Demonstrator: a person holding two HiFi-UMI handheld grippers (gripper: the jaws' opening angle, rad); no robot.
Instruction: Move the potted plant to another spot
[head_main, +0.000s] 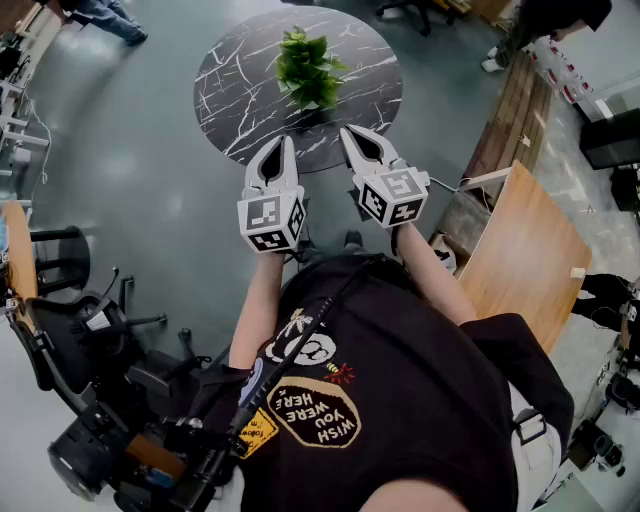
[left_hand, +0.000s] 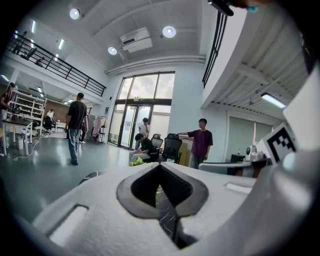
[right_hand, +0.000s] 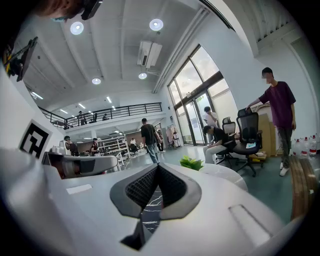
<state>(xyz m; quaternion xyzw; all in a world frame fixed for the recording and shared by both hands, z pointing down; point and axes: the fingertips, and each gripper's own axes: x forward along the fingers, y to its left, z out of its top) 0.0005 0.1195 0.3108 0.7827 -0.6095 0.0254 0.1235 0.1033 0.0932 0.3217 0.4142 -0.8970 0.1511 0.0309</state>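
A potted plant (head_main: 308, 65) with bushy green leaves stands near the middle of a round black marble table (head_main: 240, 90). Both grippers hover side by side at the table's near edge, short of the plant. The left gripper (head_main: 287, 145) is shut with nothing in it, and so is the right gripper (head_main: 351, 133). In the left gripper view the closed jaws (left_hand: 160, 166) point at the plant (left_hand: 137, 162), whose leaves just show over them. Seen from the right gripper (right_hand: 158, 166), the plant (right_hand: 191, 162) lies slightly right on the table (right_hand: 225, 175).
A wooden desk (head_main: 525, 250) and a slatted wooden bench (head_main: 510, 120) lie to the right. Black office chairs (head_main: 60, 265) and gear crowd the left. Several people stand or sit beyond the table, one seated (left_hand: 145, 147) and one standing by a chair (right_hand: 280, 115).
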